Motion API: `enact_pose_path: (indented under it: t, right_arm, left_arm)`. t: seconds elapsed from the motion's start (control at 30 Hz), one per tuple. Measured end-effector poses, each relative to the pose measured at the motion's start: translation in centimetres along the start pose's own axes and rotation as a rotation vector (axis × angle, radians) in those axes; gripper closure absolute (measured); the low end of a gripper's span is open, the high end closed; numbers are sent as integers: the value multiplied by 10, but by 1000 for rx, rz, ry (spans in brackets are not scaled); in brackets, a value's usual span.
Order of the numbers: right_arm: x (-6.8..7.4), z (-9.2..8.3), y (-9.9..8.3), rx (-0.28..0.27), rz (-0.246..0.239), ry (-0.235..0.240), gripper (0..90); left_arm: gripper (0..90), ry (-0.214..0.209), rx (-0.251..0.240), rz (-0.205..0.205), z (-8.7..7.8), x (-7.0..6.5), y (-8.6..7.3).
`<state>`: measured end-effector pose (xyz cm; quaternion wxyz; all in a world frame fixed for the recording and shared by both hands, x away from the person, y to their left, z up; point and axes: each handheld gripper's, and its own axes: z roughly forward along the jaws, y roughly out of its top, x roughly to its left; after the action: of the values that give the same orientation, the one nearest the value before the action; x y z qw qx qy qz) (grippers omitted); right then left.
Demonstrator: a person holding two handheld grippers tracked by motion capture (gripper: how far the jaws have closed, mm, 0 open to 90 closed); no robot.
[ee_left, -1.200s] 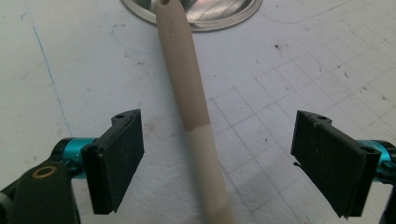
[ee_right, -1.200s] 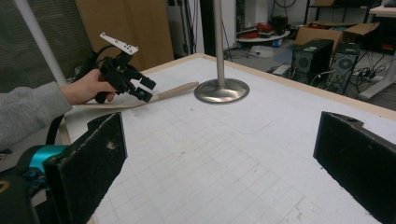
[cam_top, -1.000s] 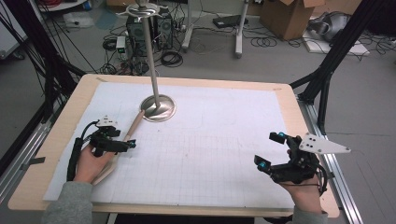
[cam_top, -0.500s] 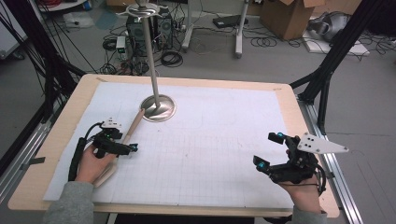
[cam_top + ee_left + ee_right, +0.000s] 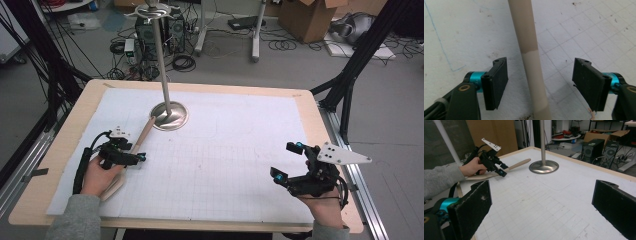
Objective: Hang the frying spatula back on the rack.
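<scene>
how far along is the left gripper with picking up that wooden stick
Done: the left gripper straddles the wooden stick, which lies flat on the table. In hand: its jaws have just been closing, but the pads are not yet on it. Left: the pinch and the lift. The right gripper waits open.

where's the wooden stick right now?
The wooden stick lies flat on the white grid paper at the table's left in the high view, its far end by the metal stand's base, between the open jaws of the left gripper.
</scene>
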<state>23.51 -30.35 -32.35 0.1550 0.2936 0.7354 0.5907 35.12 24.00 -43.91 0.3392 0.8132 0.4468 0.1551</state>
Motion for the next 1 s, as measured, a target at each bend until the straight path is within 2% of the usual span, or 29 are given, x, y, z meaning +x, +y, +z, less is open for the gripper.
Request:
enact_pose_path:
  t: [0.2,0.43,0.47,0.5,0.6,0.63,0.8,1.0]
  right_arm:
    - [0,-1,0,2,2,-1,13]
    - [0,1,0,5,-2,0,13]
    - [0,1,0,5,-2,0,13]
    - [0,1,0,6,-3,0,14]
    - [0,1,0,7,-3,-1,13]
    - [1,1,0,10,-2,1,13]
    - [2,2,0,11,-4,5,13]
    - [1,2,0,11,-6,6,13]
  left_arm:
    - [444,37,-3,-2,-2,1,-1]
    - [559,41,-9,15,-2,-2,-1]
    - [559,40,-7,23,-2,-3,-1]
    - [601,40,-9,35,-3,-5,-1]
    - [642,37,-9,41,-3,-6,-2]
    - [649,42,-8,51,-3,-7,-1]
    - [653,41,-12,48,-3,-8,-2]
    - [705,33,-13,53,-3,-8,-2]
